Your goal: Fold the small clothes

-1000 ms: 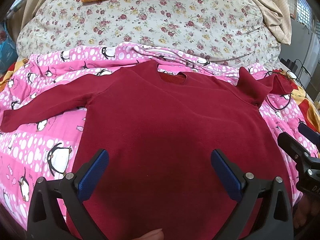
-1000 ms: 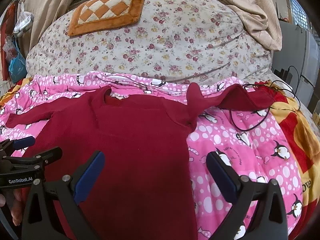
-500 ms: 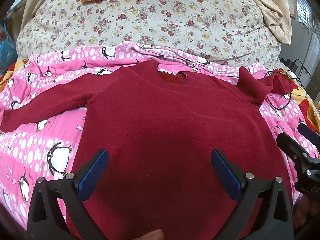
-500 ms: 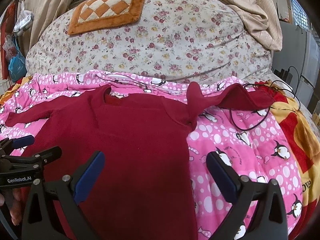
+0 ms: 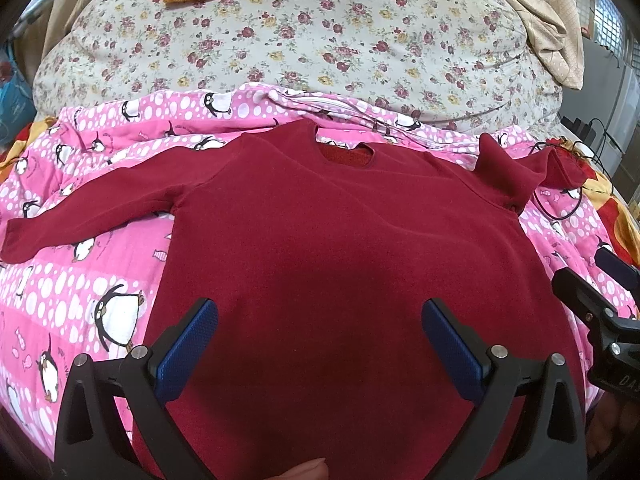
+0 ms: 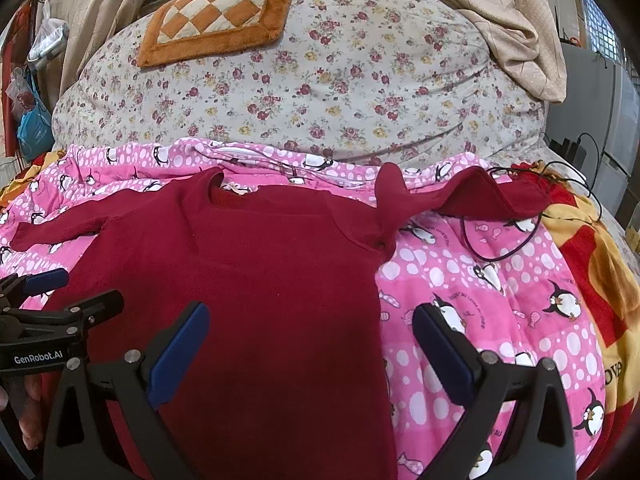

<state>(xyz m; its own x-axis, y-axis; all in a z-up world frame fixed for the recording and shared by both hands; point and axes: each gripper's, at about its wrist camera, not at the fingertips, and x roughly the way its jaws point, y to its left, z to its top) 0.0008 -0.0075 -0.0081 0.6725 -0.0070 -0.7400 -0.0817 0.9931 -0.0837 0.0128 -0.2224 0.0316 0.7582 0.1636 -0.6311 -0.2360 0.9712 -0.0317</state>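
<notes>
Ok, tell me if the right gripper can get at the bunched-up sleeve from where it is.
Probably yes. The right gripper is open over the shirt's right edge, and the bunched sleeve lies ahead to its right on the pink blanket. Only a thin black cable lies near it.

Both wrist views look forward and slightly down across the bed from close above its near edge. The left view centres on the red shirt (image 5: 344,248); the right view sits further right, over the pink penguin blanket (image 6: 500,292). Both share the shirt, blanket and floral quilt (image 5: 320,48).
</notes>
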